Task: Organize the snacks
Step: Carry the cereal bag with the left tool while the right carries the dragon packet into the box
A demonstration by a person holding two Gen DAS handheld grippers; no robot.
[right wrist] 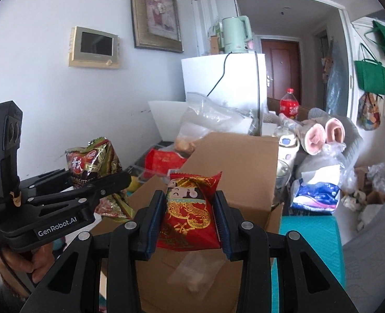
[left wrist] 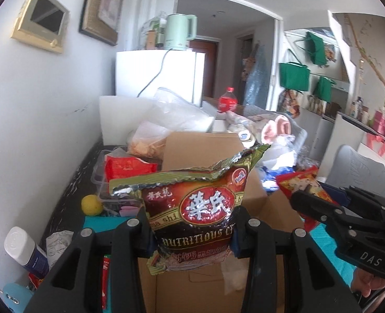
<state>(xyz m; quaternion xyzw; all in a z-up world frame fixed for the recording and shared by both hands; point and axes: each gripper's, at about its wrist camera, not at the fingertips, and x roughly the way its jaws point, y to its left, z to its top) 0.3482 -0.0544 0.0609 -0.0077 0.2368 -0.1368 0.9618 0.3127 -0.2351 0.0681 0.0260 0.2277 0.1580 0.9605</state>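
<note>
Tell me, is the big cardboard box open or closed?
Open. The cardboard box has its flaps up, and you can see down inside it.

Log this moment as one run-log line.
left gripper: shut on cereal bag | right gripper: shut on red snack packet | both above open cardboard box

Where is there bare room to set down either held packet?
Mainly inside the open cardboard box, below both packets. A teal strip lies bare right of the box. Left of it is crowded: clear container, lemon, white bottle.
</note>
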